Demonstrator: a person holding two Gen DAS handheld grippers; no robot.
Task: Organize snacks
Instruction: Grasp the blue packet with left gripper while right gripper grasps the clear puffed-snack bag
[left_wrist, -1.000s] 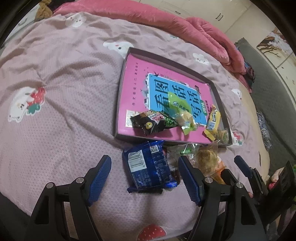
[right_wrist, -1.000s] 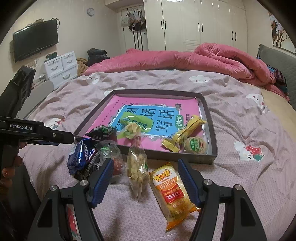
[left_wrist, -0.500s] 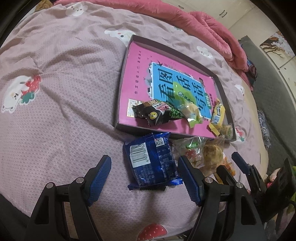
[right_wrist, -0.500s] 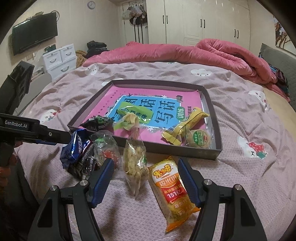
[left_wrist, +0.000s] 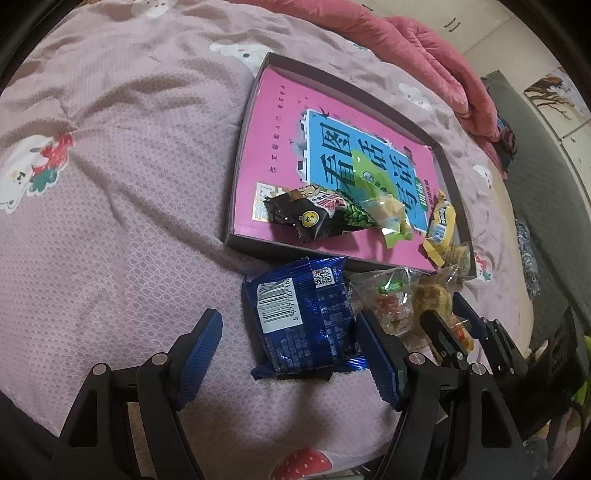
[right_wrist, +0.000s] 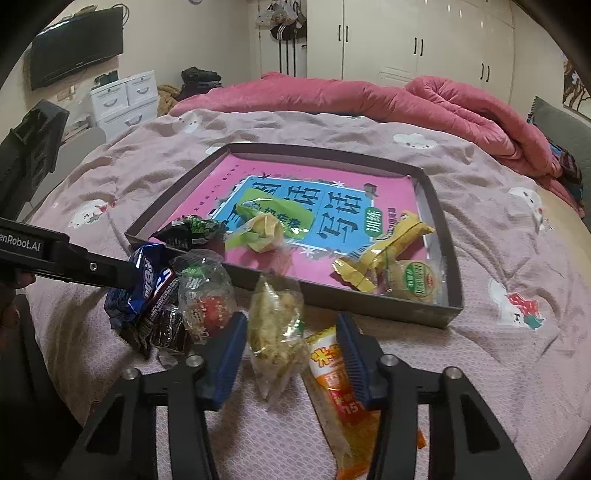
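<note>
Closing right gripper (right_wrist: 291, 354) on the clear snack bag (right_wrist: 275, 325); left gripper (left_wrist: 291, 354) wide, straddling the blue packet (left_wrist: 306, 317).

Right fingers (right_wrist: 225, 354) narrowing with the clear bag between them, pads not yet pressing; far finger overlaps the orange packet (right_wrist: 340, 391), so it may get pinched too, or the slick film may slip out. Left fingers (left_wrist: 199, 354) gaping, holding nothing, one against the blue packet's edge. Loose snacks lie on the bed (left_wrist: 122, 192) just before the tray (right_wrist: 448, 258), which already holds several.
</note>
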